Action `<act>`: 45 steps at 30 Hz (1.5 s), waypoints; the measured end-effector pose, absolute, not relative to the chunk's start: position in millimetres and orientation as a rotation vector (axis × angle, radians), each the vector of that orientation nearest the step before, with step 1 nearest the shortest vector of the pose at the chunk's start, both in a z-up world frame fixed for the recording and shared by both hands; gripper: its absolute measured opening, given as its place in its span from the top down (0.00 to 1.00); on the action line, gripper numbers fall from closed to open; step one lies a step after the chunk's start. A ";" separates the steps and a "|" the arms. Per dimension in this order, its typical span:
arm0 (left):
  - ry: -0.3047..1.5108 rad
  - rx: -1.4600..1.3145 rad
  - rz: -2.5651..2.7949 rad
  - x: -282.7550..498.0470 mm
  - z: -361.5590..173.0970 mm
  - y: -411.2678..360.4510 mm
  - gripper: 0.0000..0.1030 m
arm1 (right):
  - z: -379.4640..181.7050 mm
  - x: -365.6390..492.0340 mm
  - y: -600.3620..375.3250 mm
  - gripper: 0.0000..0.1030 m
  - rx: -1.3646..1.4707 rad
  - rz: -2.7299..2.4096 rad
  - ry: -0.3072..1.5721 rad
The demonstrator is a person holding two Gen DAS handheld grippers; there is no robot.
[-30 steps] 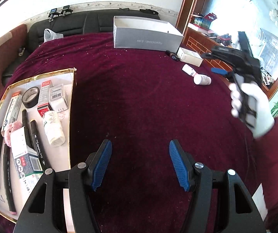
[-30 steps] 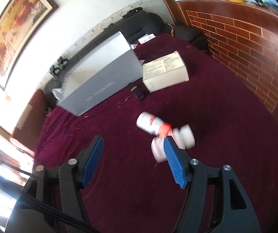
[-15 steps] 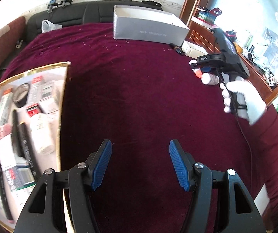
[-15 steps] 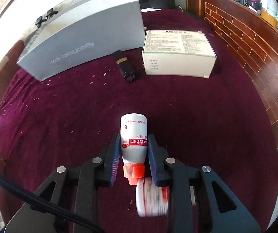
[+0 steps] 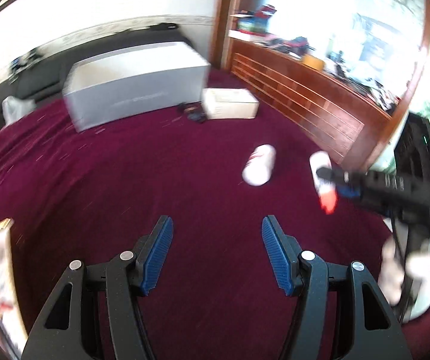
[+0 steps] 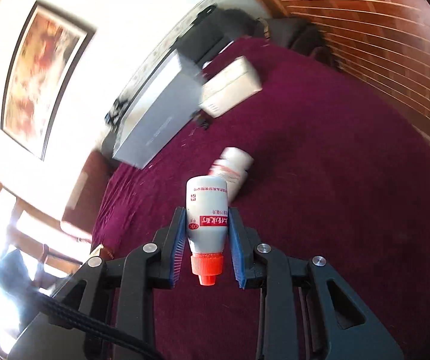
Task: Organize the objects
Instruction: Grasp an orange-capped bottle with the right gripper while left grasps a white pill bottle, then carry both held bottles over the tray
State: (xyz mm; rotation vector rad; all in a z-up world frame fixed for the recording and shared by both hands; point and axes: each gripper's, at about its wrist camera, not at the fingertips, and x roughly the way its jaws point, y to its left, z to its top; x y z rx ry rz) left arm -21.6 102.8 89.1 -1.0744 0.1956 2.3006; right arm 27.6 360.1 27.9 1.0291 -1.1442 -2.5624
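One bottle (image 6: pixel 206 213) now off the cloth, in right gripper (image 6: pixel 206 241).

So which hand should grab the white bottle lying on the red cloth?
Probably left: the left gripper is open and empty, facing the lying bottle. The right gripper already clamps the orange-capped bottle.

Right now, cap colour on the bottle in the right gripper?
Orange-red cap; clearest in the right wrist view.

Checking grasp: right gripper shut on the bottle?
Shut. The right gripper pads press both sides of the orange-capped bottle, lifted off the cloth.
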 end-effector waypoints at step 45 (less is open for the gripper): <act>0.020 -1.100 2.402 -5.4 87.9 40.0 0.71 | -12.0 35.9 375.3 0.75 1.081 -2.474 -1.229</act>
